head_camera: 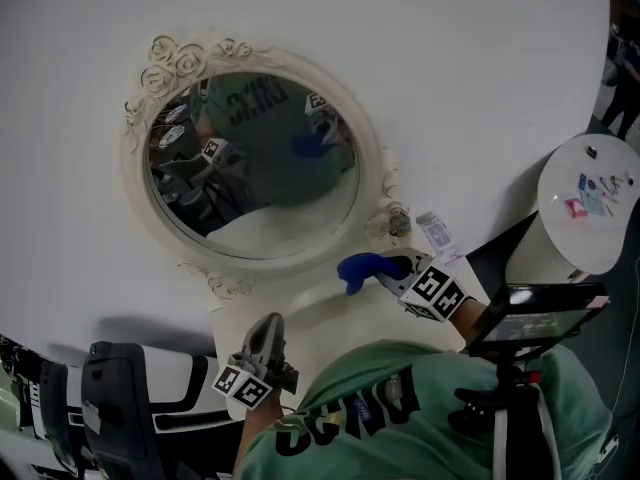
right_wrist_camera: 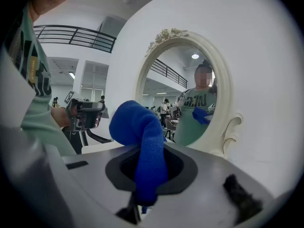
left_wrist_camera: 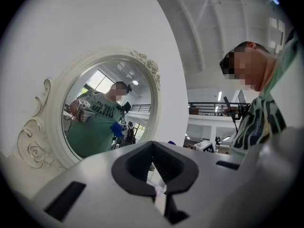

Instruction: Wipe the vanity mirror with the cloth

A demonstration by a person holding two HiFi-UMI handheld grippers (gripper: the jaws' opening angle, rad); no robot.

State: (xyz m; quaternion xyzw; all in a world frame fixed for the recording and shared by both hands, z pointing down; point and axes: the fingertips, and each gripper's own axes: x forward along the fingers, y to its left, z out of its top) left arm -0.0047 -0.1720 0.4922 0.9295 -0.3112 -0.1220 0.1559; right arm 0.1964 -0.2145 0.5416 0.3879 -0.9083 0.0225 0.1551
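1. Fingers of the right gripper (head_camera: pixel 397 268) were clamped on a blue cloth (head_camera: pixel 360 270) in the head view. The cloth bunched out past the tips toward the lower right of the mirror (head_camera: pixel 255 158), close to its frame. Whether it touched the frame could not be told. The oval mirror stood against a white wall (head_camera: pixel 450 58), its cream frame carved with roses at the top left. A small bottle (head_camera: pixel 400 220) stood just beside the frame's right foot. The left gripper (head_camera: pixel 270 324) hung lower, below the mirror and apart from it, with its fingers drawn together and nothing between them. The glass reflected a green shirt and the blue cloth.

2. In the left gripper view, the left gripper (left_wrist_camera: pixel 154 194) showed its two dark pads meeting at the tips, with only a thin slit between them and nothing gripped. The mirror (left_wrist_camera: pixel 107 115) stood ahead and to the left, well clear of the jaws. Its glass reflected a person in green holding both grippers.

3. In the right gripper view, the right gripper (right_wrist_camera: pixel 137 207) had its jaws closed on the cloth (right_wrist_camera: pixel 142 141). The cloth rose through the opening between the pads and folded over in a rounded lump. The mirror (right_wrist_camera: pixel 187 94) stood ahead and to the right, and the cloth was not on the glass. The left gripper (right_wrist_camera: pixel 85 114) showed at the left, away from the mirror.
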